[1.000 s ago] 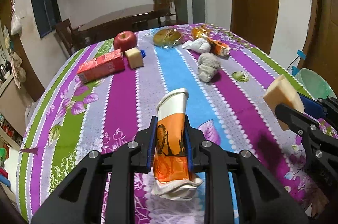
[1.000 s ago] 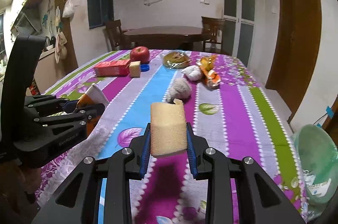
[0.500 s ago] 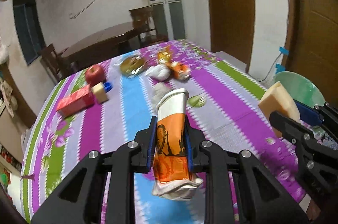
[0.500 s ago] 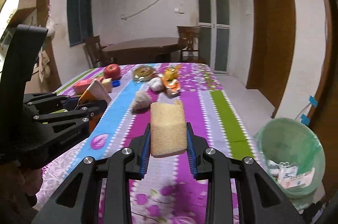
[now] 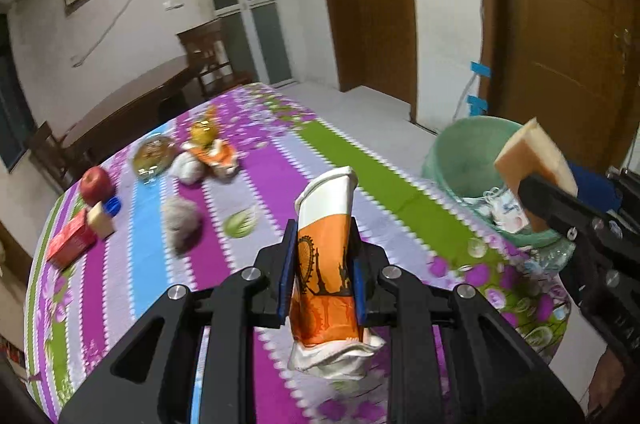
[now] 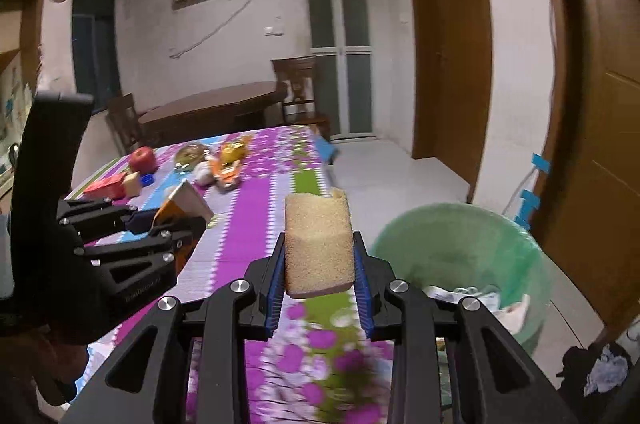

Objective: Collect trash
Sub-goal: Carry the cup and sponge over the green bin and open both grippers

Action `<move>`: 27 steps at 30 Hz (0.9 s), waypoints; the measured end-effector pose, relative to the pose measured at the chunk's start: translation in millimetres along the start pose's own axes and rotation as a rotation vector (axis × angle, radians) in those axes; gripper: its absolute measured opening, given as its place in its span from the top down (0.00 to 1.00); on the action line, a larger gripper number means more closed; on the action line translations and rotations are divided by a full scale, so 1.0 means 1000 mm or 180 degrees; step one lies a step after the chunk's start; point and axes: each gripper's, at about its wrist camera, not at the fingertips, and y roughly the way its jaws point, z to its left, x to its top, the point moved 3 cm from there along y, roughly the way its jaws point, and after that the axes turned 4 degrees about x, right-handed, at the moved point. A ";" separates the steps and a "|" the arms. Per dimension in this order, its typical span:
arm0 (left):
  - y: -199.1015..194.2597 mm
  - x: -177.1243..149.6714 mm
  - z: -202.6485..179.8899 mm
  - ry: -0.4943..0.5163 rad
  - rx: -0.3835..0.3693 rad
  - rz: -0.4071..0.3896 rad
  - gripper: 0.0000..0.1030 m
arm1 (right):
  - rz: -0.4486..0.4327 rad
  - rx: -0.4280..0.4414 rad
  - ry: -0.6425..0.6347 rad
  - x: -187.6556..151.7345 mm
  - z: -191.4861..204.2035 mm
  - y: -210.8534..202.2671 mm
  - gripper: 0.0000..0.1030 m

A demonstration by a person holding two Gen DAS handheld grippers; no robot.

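Note:
My left gripper (image 5: 322, 272) is shut on a crushed orange-and-white paper cup (image 5: 326, 264), held upright over the striped tablecloth (image 5: 224, 264). In the right wrist view my right gripper (image 6: 319, 278) is shut on a yellow sponge block (image 6: 318, 244). The same sponge (image 5: 534, 160) shows at the right of the left wrist view, above the rim of a green trash bin (image 5: 464, 152). The bin (image 6: 456, 248) stands on the floor beside the table's right edge, with paper scraps inside. The left gripper (image 6: 160, 228) with its cup appears at the left of the right wrist view.
Farther back on the table lie a red apple (image 5: 95, 184), a red carton (image 5: 70, 244), a small sponge cube (image 5: 100, 222), a blue cap (image 5: 113, 205), a grey crumpled wad (image 5: 182, 220), snack wrappers (image 5: 212, 154) and a bagged round item (image 5: 153, 154). Wooden doors (image 6: 452, 56) and a dark dining table (image 6: 212, 108) stand behind.
Both grippers have swung right across the table with their loads still held. The green bin has come closer in both views, and the table items have slid left.

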 end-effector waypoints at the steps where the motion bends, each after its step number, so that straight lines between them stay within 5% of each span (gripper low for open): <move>1: 0.002 0.002 -0.007 0.0040 -0.0025 0.0005 0.79 | -0.0005 -0.0030 0.0020 -0.001 -0.007 -0.002 0.70; 27: 0.049 0.057 -0.138 0.0598 -0.0627 0.0054 0.79 | 0.0396 -0.0962 0.0230 0.009 -0.153 -0.006 0.70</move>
